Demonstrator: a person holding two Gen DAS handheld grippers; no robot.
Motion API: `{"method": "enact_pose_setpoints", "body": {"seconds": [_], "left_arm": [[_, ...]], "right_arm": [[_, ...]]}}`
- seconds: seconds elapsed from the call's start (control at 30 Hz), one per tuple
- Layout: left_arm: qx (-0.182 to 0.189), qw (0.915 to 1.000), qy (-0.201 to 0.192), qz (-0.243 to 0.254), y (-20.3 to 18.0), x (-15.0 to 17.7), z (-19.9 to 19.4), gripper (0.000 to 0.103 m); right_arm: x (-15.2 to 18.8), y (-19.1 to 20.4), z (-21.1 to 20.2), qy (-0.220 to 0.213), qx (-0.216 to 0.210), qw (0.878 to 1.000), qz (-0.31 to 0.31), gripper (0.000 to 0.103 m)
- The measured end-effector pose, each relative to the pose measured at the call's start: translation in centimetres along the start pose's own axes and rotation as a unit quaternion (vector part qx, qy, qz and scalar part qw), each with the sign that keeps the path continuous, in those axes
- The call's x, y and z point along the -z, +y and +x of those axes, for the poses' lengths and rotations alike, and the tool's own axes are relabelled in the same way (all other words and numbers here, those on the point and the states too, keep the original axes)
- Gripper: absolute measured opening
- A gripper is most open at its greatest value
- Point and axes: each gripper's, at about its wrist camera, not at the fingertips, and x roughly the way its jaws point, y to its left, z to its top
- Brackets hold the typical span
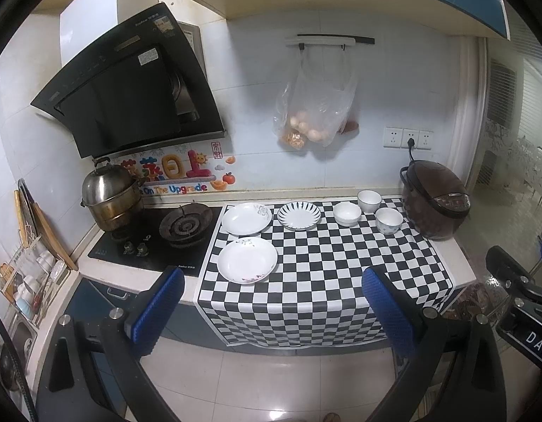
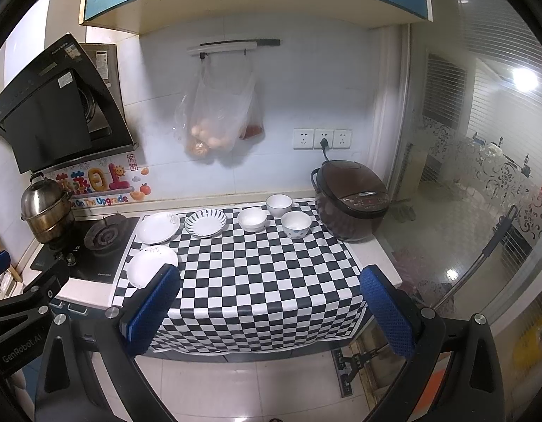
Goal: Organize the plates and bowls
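Note:
Three plates lie on the left of a black-and-white checkered cloth (image 1: 306, 281): a near white plate (image 1: 247, 260), a far white plate (image 1: 246, 218) and a blue-striped plate (image 1: 299, 215). Three white bowls stand to their right: one in the middle (image 1: 347, 213), one at the back (image 1: 369, 201), one nearest the cooker (image 1: 389, 220). My left gripper (image 1: 272, 311) hangs open in front of the counter, well short of the plates. My right gripper (image 2: 271, 311) is open too, at the same distance; it sees the striped plate (image 2: 205, 223) and the bowls (image 2: 252, 219).
A brown rice cooker (image 1: 434, 200) stands at the cloth's right end. A gas hob (image 1: 155, 239) with a steel steamer pot (image 1: 111, 193) is on the left, under a black range hood (image 1: 130, 84). Plastic bags (image 1: 316, 105) hang on the wall. A dish rack (image 1: 28, 281) sits far left.

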Motion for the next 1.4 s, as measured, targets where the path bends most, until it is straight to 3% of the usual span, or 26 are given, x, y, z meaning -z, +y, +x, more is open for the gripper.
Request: {"method": "enact_pose_setpoints", "body": {"seconds": [0.93,1.13,1.3,1.4], "left_arm": [[-0.006,1.0000,0.002,-0.004,0.3,0.0,0.4,0.103],[-0.037,0.9992,0.011,-0.013,0.7,-0.4,4.2,0.103],[-0.084,0.9952,0.039,-0.029,1.2,0.3,9.5,0.103],[-0.105,0.9913,0.074,-0.027,1.5,1.2,13.5,0.103]], "right_arm": [[0.1,-0.7,1.0,0.004,-0.003,1.000,0.004,0.103],[0.3,-1.7,6.0,-0.012,-0.003,1.000,-0.001,0.103],[1.6,-1.7,13.6,0.059,-0.048,0.997,-0.018,0.103],[2.6,-0.8,18.4,0.102,-0.081,0.991,-0.017,0.103]]}}
